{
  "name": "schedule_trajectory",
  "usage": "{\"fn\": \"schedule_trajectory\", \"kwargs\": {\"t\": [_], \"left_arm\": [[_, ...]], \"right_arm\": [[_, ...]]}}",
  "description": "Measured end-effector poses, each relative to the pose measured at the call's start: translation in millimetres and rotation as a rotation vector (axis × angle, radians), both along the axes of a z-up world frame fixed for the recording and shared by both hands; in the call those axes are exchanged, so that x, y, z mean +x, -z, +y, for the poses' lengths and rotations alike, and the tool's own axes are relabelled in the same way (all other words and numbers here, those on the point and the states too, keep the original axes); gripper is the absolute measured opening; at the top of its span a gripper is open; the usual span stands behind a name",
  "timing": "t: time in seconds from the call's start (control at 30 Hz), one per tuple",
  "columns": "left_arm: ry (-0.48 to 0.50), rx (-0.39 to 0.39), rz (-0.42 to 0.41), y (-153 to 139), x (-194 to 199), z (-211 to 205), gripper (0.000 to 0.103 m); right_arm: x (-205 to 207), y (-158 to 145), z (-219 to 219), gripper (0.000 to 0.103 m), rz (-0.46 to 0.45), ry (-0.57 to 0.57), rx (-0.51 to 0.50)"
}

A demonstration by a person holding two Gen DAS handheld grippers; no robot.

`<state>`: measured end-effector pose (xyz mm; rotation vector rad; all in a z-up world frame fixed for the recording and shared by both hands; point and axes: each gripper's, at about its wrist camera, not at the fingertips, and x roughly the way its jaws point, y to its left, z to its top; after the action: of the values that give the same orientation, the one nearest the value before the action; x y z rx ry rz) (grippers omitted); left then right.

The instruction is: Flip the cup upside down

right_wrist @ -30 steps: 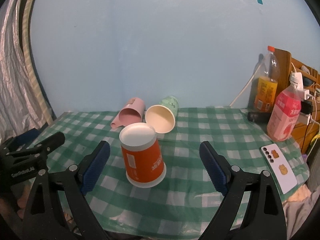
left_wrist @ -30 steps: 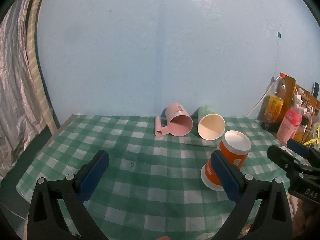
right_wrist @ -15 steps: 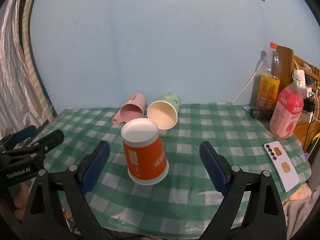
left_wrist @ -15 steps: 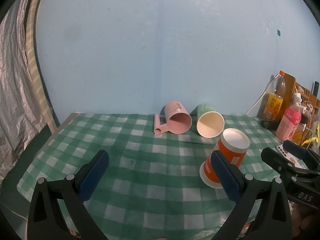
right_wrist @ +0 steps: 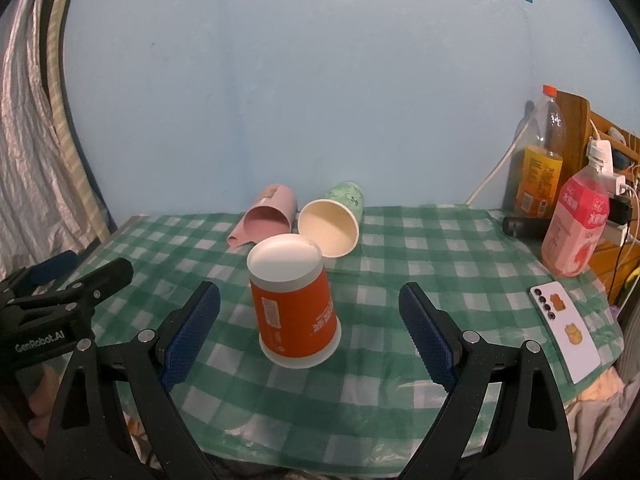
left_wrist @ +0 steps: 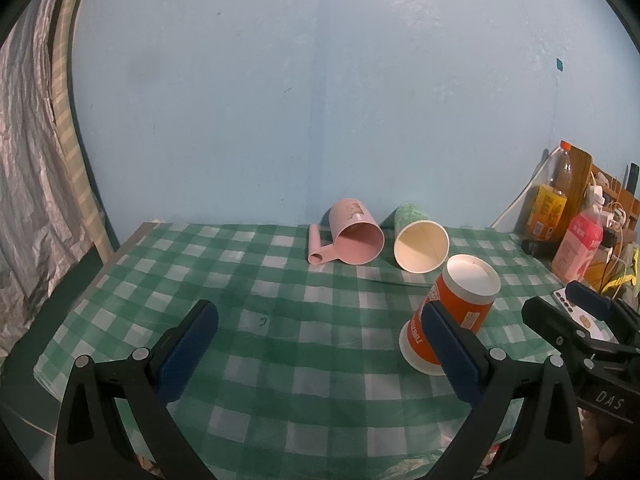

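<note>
An orange paper cup (right_wrist: 295,312) stands upside down on the green checked tablecloth (right_wrist: 400,272), white base up; it also shows in the left wrist view (left_wrist: 456,312). A pink handled cup (left_wrist: 352,234) and a green paper cup (left_wrist: 418,238) lie on their sides behind it, mouths toward me. My right gripper (right_wrist: 310,332) is open and empty, its jaws on either side of the orange cup without touching it. My left gripper (left_wrist: 320,344) is open and empty, left of the orange cup, its right finger in front of the cup.
At the table's right edge stand an orange drink bottle (right_wrist: 538,176), a pink bottle (right_wrist: 574,232), a dark cylinder (right_wrist: 520,226) and a white phone (right_wrist: 564,328). A wooden shelf with cables (right_wrist: 600,148) is behind them. A curtain (left_wrist: 36,160) hangs at the left.
Both grippers have drawn back slightly and upward from the table; the orange cup stays upside down where it stood. Both stay open.
</note>
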<state>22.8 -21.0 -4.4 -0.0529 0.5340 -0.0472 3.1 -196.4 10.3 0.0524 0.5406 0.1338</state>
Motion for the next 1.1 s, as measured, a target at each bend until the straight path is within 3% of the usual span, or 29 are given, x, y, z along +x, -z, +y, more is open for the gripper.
{"fn": "schedule_trajectory", "kwargs": {"t": [1.1], "left_arm": [[0.017,-0.004,0.02,2.8,0.2,-0.6,0.102]], "right_arm": [[-1.8,3.0,5.4,0.09,0.009,-0.004,0.004]]}}
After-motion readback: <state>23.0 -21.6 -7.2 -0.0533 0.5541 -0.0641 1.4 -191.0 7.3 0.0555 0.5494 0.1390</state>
